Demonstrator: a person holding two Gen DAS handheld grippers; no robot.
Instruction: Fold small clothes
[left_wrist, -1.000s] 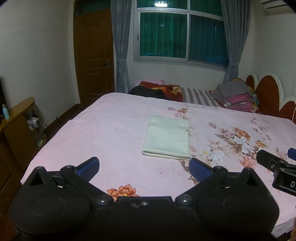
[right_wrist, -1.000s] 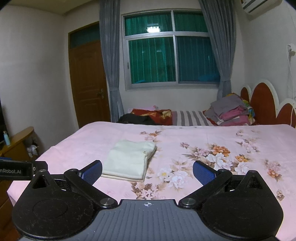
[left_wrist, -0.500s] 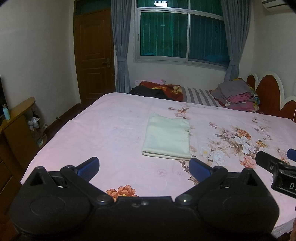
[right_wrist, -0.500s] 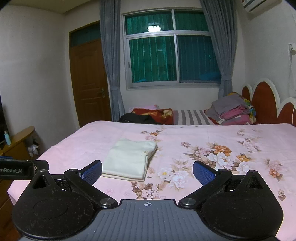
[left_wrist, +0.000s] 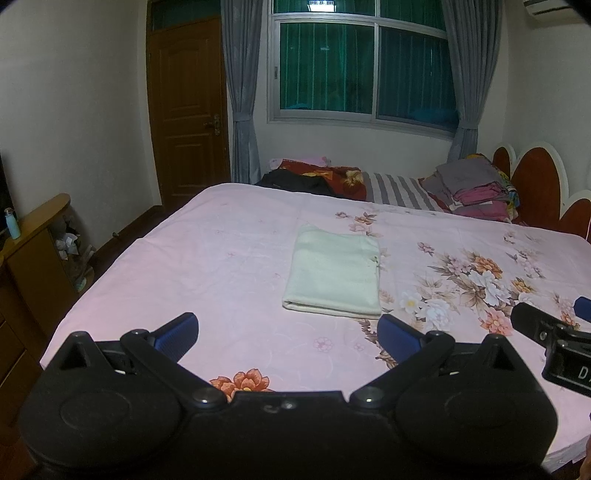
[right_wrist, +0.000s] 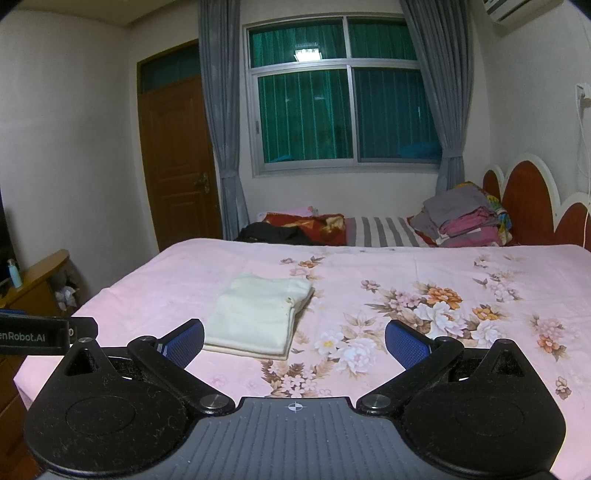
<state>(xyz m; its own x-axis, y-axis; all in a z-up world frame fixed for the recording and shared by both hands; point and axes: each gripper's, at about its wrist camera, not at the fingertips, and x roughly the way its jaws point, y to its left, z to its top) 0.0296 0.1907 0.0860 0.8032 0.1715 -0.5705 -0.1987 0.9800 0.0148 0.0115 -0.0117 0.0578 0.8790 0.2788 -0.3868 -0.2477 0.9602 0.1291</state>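
Little has moved since the earlier frames: both views hold almost steady, the right one drifting only slightly. Left gripper (left_wrist: 287, 328) and right gripper (right_wrist: 294, 338) hang over the near bed edge, fingers spread wide, grasping nothing. Folded cream garment (left_wrist: 334, 275) lies flat on the pink floral bedsheet (left_wrist: 207, 258), at 12 o'clock from the left gripper and 11 o'clock from the right. Soft knit, rectangular, layered edges stacked fairly squarely. Fold looks finished; best to withdraw without brushing the cloth.

Bare bedsheet (left_wrist: 221, 258) all around folded cloth (left_wrist: 334, 275); clothes pile (left_wrist: 472, 188) well apart
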